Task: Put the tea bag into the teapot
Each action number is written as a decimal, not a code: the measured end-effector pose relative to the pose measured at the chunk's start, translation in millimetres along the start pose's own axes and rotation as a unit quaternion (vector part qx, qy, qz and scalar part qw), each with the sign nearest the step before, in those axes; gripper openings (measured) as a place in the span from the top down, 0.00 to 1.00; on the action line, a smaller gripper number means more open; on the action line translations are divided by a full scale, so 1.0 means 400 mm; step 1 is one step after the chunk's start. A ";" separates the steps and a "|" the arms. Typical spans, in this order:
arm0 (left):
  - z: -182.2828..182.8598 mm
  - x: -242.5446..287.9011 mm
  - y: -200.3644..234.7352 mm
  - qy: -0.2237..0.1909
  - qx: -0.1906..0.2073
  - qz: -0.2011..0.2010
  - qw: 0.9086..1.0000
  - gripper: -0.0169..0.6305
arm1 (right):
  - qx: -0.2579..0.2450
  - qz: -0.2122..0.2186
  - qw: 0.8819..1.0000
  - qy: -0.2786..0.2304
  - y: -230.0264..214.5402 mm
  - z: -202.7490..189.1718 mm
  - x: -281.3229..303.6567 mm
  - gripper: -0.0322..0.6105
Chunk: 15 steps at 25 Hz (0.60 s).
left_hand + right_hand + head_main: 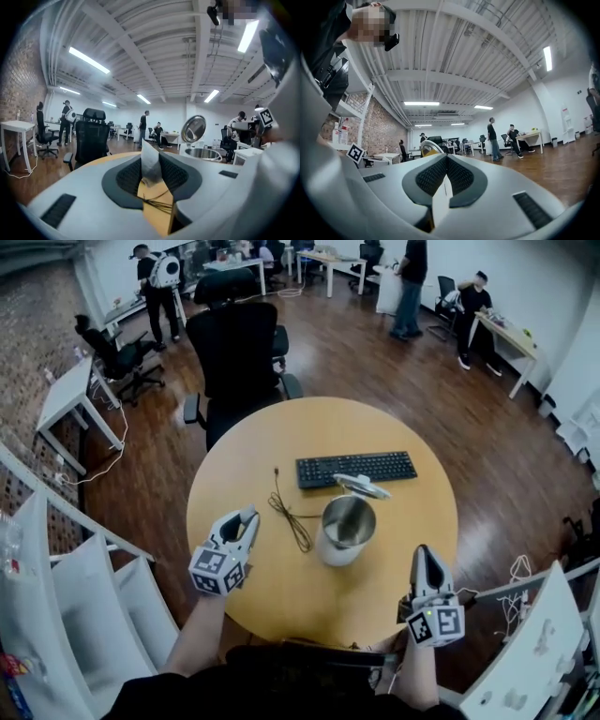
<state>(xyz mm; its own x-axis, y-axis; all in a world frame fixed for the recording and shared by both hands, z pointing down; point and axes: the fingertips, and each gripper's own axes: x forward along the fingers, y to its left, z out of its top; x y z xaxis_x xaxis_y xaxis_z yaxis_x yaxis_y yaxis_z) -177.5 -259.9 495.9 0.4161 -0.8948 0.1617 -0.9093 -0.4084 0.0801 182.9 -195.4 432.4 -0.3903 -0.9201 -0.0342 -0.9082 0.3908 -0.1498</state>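
Note:
A steel teapot (347, 527) stands open on the round wooden table (281, 596), its lid (362, 487) tipped back toward the keyboard. In the left gripper view a pale tea bag (151, 165) stands upright between the pads, with its string bunched below. My left gripper (247, 518) is shut on it, left of the teapot and a little apart from it. The teapot (204, 153) and its raised lid (193, 129) show to the right of those jaws. My right gripper (424, 555) hovers at the table's near right edge, jaws together with nothing held.
A black keyboard (356, 469) lies behind the teapot, and a dark cable (289, 513) trails across the table to its left. A black office chair (234, 357) stands at the far side. Several people stand and sit at the back of the room.

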 end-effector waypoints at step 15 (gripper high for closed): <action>0.147 0.010 -0.071 -0.088 0.014 -0.037 0.995 0.83 | -0.033 0.007 0.998 -0.061 0.001 0.095 0.023 0.94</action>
<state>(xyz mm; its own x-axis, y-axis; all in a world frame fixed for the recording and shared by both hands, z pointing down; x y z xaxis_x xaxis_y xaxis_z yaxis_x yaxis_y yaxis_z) -150.4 -262.3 436.5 0.4764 -0.8790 -0.0186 -0.8772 -0.4767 0.0581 184.9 -204.6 394.5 -0.3858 -0.9091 -0.1572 -0.9121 0.4014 -0.0832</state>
